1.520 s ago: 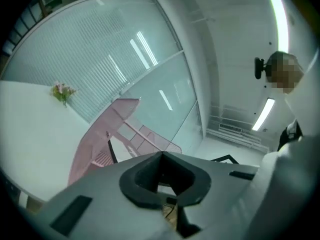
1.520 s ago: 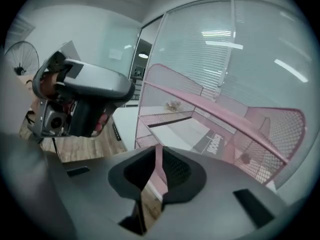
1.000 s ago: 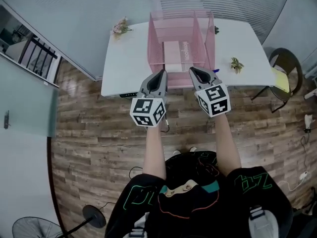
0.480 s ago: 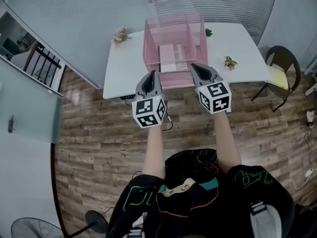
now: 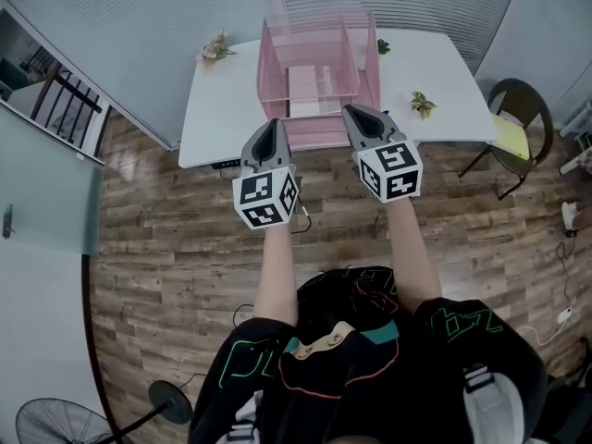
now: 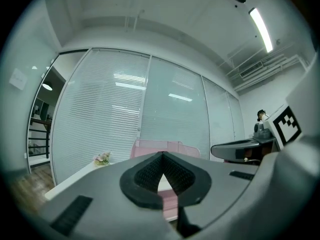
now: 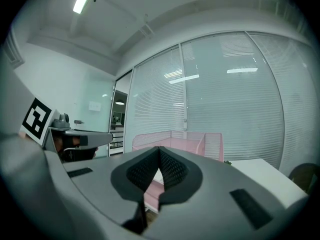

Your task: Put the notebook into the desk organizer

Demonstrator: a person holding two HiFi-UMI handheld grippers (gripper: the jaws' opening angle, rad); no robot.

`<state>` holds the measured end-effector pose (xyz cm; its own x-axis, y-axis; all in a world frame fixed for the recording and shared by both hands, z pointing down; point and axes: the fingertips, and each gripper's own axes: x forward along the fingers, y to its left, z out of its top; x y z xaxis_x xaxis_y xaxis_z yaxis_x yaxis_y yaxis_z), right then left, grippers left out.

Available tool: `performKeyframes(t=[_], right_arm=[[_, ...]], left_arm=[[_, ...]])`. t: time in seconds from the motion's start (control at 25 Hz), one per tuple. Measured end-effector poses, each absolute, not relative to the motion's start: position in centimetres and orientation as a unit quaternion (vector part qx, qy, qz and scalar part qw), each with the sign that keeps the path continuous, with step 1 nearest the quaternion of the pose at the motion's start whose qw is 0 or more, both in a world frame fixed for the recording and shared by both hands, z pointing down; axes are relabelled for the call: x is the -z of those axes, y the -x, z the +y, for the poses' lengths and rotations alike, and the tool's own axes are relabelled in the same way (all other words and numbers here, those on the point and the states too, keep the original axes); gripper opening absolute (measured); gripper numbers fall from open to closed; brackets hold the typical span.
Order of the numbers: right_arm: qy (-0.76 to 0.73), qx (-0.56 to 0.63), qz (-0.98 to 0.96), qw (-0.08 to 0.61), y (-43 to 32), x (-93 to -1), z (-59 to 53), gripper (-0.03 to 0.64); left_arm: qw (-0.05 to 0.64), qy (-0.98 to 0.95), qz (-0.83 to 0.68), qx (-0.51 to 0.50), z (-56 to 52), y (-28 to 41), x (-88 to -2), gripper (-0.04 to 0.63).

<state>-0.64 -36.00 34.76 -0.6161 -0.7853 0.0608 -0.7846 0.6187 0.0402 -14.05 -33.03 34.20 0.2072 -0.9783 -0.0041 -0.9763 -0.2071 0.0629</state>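
A pink wire-mesh desk organizer (image 5: 319, 63) stands on the white table (image 5: 222, 118). A pale notebook (image 5: 310, 89) lies flat inside it. My left gripper (image 5: 271, 126) and right gripper (image 5: 351, 111) hover side by side at the table's near edge, just in front of the organizer. Both point level at it. Both are shut with nothing between the pads. In the left gripper view the closed left gripper (image 6: 161, 154) covers part of the organizer (image 6: 150, 146). The right gripper view shows the shut right gripper (image 7: 159, 148) in front of the organizer (image 7: 190, 141).
A flower sprig (image 5: 215, 48) lies at the table's left back corner. Two small plants (image 5: 422, 102) (image 5: 382, 46) sit on its right side. A chair (image 5: 513, 123) stands right of the table. Glass walls with blinds stand behind it, wood floor lies below.
Both grippers have lifted a little and stayed shut. They hold the same place in front of the organizer. The head view has shifted slightly.
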Motion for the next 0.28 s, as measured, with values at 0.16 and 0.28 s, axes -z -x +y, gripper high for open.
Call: performKeyframes(t=[0.16, 0.28], right_arm=[[-0.433, 0.011, -0.901, 0.038, 1.14, -34.76, -36.3, 0.003], [-0.432, 0.018, -0.901, 0.039, 1.21, -34.67, -36.61, 0.003]], left_arm=[[0.031, -0.777, -0.628, 0.028, -33.31, 14.34, -34.54, -0.005], [0.035, -0.779, -0.626, 0.035, -33.68, 14.32, -34.72, -0.005]])
